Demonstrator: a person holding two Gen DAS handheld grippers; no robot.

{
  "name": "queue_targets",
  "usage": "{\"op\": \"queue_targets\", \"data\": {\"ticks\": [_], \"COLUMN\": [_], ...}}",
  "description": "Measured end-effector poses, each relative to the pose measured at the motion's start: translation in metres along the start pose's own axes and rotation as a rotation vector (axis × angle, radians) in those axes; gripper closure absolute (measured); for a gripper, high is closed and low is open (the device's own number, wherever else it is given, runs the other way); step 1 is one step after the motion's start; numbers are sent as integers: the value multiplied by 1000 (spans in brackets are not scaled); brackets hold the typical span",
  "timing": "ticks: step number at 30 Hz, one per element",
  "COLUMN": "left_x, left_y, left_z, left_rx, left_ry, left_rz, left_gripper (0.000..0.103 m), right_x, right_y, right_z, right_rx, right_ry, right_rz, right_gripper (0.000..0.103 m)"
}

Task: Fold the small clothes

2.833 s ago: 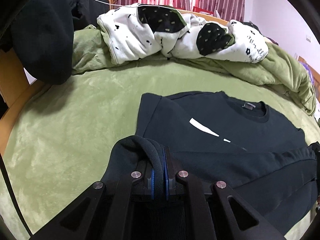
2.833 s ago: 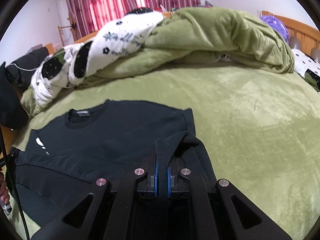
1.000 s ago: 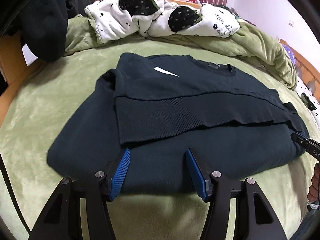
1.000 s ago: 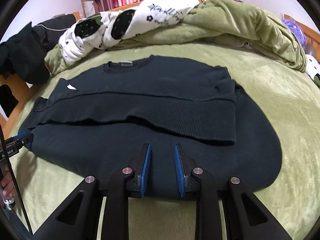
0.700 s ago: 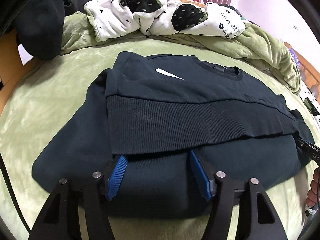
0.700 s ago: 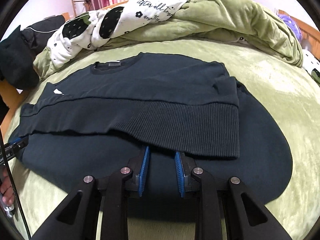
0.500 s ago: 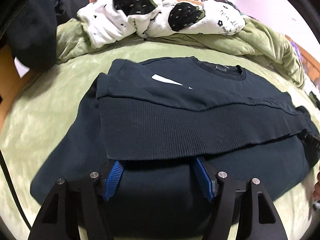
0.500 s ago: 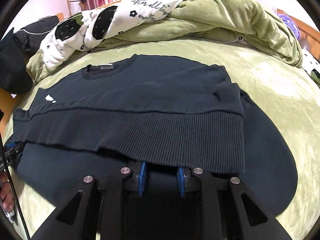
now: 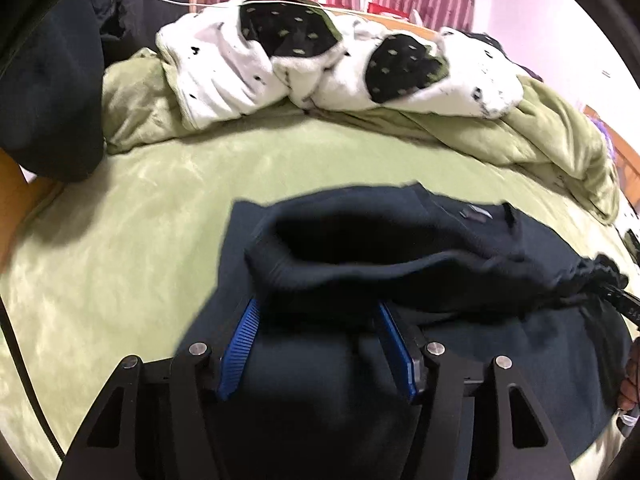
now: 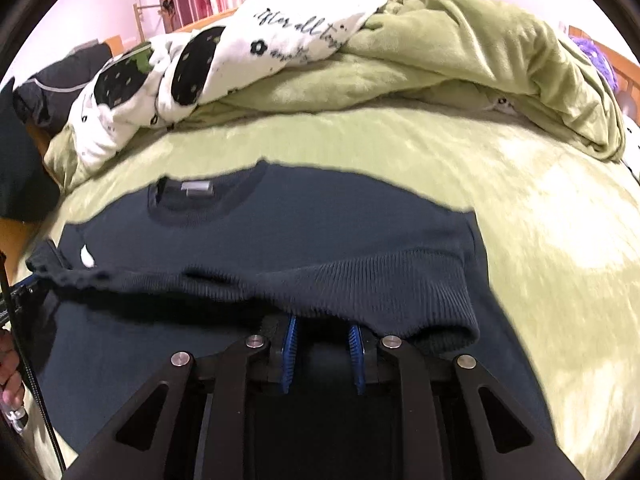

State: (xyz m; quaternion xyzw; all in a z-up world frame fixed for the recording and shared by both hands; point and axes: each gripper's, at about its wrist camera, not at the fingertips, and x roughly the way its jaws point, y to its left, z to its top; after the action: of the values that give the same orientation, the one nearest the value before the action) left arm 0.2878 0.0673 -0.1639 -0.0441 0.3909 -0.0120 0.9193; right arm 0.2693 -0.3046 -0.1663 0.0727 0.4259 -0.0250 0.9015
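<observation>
A dark navy sweatshirt (image 9: 360, 380) lies on the green bed cover, its ribbed hem folded up over the body. It also shows in the right wrist view (image 10: 304, 236), with collar label and a small white logo. My left gripper (image 9: 316, 320) is open, its blue pads (image 9: 240, 344) slid under the ribbed hem (image 9: 352, 276), which bulges up over them. My right gripper (image 10: 323, 332) is open with a narrow gap, its fingertips hidden under the ribbed hem (image 10: 360, 292). Each gripper shows at the other view's edge.
A crumpled white and black patterned quilt (image 9: 304, 64) and a green blanket (image 10: 460, 40) are heaped at the back of the bed (image 9: 120, 220). Dark clothing (image 9: 44, 80) hangs at the left edge over a wooden bed frame. Red curtains stand behind.
Both grippers, which had let go of the hem, have slid forward under the ribbed hem. The left side of the hem now lifts and bunches over the left fingers.
</observation>
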Motion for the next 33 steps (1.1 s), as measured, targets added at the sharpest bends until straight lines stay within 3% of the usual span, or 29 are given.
{"op": "queue_targets", "data": {"ticks": [6, 17, 20, 26, 29, 33], "left_x": [20, 45, 53, 57, 58, 49], "left_y": [17, 20, 23, 24, 24, 29], "left_z": [16, 31, 31, 28, 27, 27], "left_rx": [-49, -29, -21, -25, -23, -50], "left_ry": [11, 28, 34, 20, 13, -34], "left_rz": [6, 46, 67, 51, 48, 14], "left_gripper": [45, 45, 57, 72, 79, 85], "right_x": [11, 27, 34, 61, 61, 53], "right_y": [-12, -47, -47, -48, -43, -41], "right_z": [23, 35, 39, 41, 40, 42], "right_rx": [16, 63, 46, 35, 6, -13], "right_ry": [-41, -24, -21, 31, 10, -42], "right_rz": [-41, -48, -55, -83, -97, -80], "right_gripper": [78, 54, 49, 51, 69, 79]}}
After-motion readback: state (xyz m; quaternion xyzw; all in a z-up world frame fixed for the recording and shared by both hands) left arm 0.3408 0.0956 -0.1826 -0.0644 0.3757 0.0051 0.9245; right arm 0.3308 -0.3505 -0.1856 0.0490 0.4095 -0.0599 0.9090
